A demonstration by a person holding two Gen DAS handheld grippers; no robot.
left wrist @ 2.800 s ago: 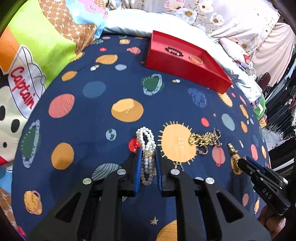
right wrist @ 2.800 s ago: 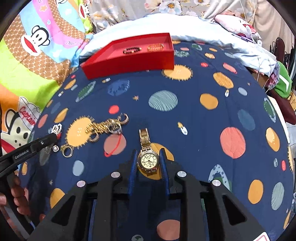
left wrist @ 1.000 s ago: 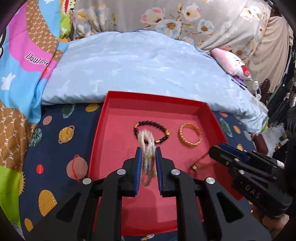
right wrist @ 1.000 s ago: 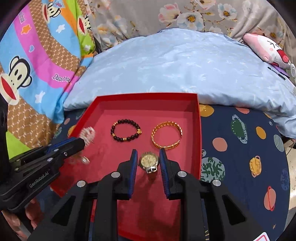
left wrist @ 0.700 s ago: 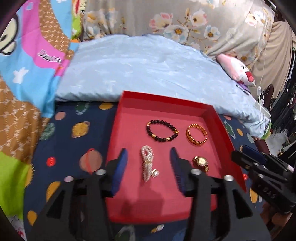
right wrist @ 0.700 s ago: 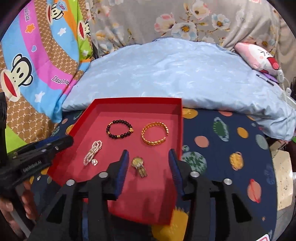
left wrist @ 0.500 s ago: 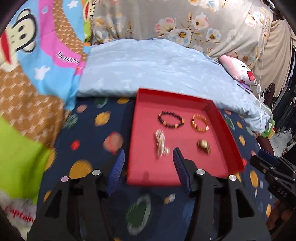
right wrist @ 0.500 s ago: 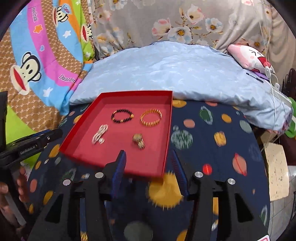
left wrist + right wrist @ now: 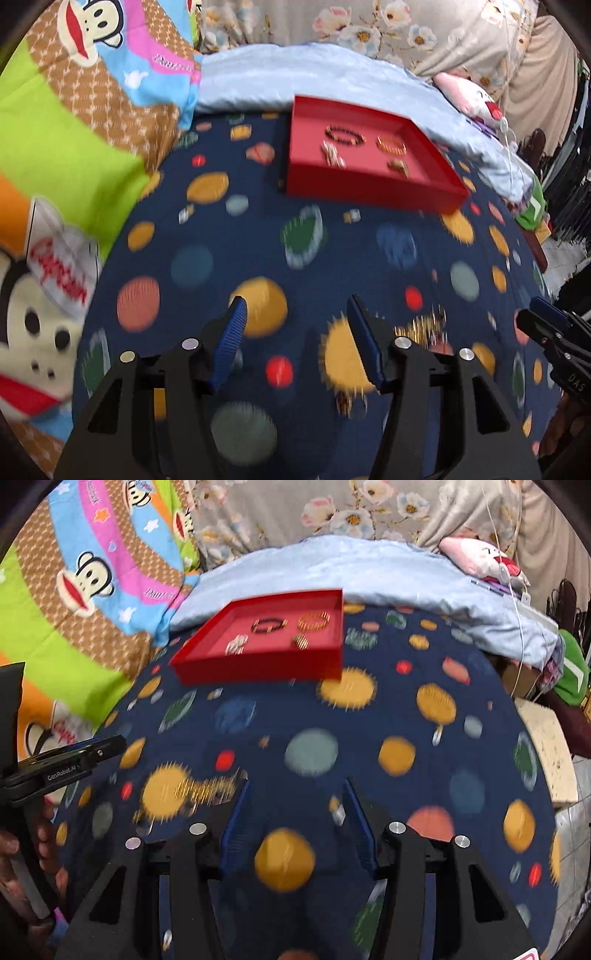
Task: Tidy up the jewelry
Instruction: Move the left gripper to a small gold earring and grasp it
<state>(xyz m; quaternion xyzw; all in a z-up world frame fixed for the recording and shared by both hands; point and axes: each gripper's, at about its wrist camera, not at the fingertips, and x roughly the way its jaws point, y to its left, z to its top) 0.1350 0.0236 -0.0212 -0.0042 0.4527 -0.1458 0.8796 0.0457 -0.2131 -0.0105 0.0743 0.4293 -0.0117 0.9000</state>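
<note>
Holding both tools over the navy planet-print bedspread (image 9: pixel 236 236), you have your left gripper (image 9: pixel 295 339) and right gripper (image 9: pixel 293 819) spread wide, each with nothing between its blue pads. Well ahead sits one shallow red rectangular tray (image 9: pixel 369 190) carrying four pieces: one dark beaded bracelet (image 9: pixel 269 624), one gold bangle (image 9: pixel 314 621), one white pearl strand (image 9: pixel 236 644) and one gold wristwatch (image 9: pixel 301 641), all apart from each other. One blurred tangle of gold chains (image 9: pixel 207 788) lies on the bedspread just beside your right gripper's left finger.
</note>
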